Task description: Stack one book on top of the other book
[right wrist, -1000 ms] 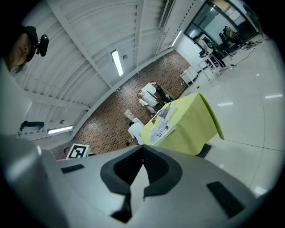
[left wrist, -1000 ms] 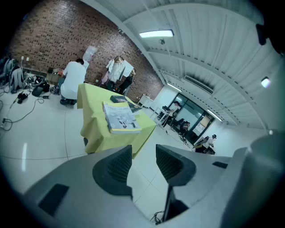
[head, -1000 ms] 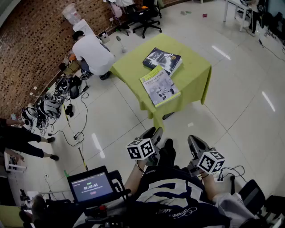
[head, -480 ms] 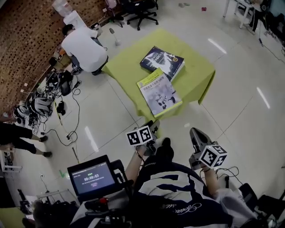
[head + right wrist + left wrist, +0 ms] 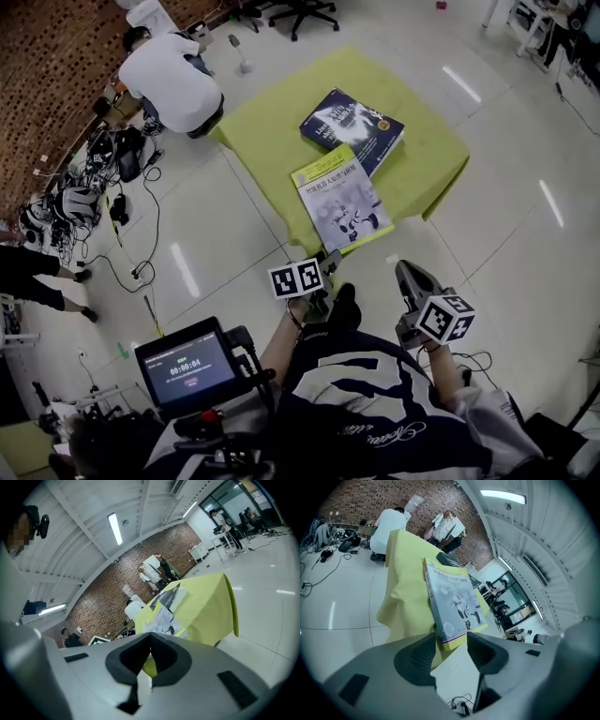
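Note:
A table under a yellow-green cloth (image 5: 272, 131) holds two books. The dark blue book (image 5: 352, 128) lies toward the far side. The light grey book with a yellow edge (image 5: 341, 199) lies nearer and overhangs the near edge. My left gripper (image 5: 325, 265) is just short of that near edge. In the left gripper view its jaws are opening and nothing is between them, with the grey book (image 5: 452, 602) just ahead. My right gripper (image 5: 410, 279) hangs over the floor to the right, shut and empty. The right gripper view shows both books (image 5: 161, 616) beyond it.
A person in a white shirt (image 5: 173, 80) crouches beyond the table's far left corner. Cables and gear (image 5: 84, 187) litter the floor at left. An office chair (image 5: 295, 9) stands behind the table. A timer screen (image 5: 186, 364) sits at my lower left.
The table and books have come nearer in the head view. Both grippers have moved forward toward the table's near edge, the left one reaching close to the overhanging grey book.

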A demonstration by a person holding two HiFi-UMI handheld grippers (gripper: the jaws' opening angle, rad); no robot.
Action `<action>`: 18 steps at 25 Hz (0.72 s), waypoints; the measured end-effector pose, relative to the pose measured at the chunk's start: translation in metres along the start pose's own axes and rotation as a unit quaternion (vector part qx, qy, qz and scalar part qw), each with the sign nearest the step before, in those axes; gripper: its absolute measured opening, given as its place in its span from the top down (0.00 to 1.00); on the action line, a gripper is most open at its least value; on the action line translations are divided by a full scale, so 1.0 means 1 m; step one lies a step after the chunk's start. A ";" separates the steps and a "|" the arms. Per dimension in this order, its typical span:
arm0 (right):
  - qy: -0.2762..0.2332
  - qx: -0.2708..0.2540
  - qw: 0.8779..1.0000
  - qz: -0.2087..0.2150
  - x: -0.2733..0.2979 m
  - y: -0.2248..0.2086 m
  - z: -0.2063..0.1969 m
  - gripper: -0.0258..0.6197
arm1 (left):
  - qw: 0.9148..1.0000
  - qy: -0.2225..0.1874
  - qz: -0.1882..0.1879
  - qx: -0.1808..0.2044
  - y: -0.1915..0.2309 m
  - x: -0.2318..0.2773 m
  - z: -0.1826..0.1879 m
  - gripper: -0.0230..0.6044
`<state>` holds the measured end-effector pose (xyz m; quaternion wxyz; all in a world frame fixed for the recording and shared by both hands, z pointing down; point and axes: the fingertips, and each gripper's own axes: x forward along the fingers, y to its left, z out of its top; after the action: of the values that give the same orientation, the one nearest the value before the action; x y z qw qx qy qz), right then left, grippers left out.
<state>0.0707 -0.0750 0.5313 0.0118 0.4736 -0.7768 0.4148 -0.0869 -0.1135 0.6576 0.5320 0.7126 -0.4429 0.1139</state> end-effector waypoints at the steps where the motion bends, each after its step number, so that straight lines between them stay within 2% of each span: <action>1: 0.005 0.001 1.000 0.001 0.005 -0.002 -0.001 0.98 | 1.000 0.003 -0.004 -0.002 -0.002 0.004 0.001 0.65; 4: 0.019 0.006 1.000 0.002 0.019 -0.008 -0.007 0.98 | 1.000 0.002 -0.005 -0.019 -0.001 0.011 0.004 0.64; 9: 0.048 0.008 0.999 -0.006 0.035 -0.028 -0.021 0.97 | 0.996 -0.025 -0.025 -0.087 0.004 0.011 0.010 0.64; 12: 0.073 0.004 0.997 -0.012 0.051 -0.050 -0.037 0.97 | 0.996 -0.022 -0.022 -0.089 0.004 0.008 0.010 0.64; 15: 0.074 0.021 0.997 -0.010 0.070 -0.073 -0.039 0.97 | 0.996 -0.017 -0.017 -0.081 0.003 0.011 0.010 0.65; 16: 0.074 0.035 0.997 -0.007 0.079 -0.080 -0.038 0.94 | 0.996 -0.016 -0.017 -0.080 0.004 0.012 0.010 0.65; 17: 0.075 0.049 0.996 -0.003 0.087 -0.086 -0.038 0.76 | 0.996 -0.015 -0.016 -0.081 0.005 0.013 0.010 0.65; 18: 0.077 0.063 0.995 -0.001 0.096 -0.093 -0.038 0.68 | 0.996 -0.015 -0.012 -0.082 0.007 0.014 0.010 0.65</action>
<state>0.0729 -0.1388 0.6548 0.0422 0.4406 -0.7453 0.4986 -0.0872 -0.1295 0.6666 0.5834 0.6734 -0.4501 0.0602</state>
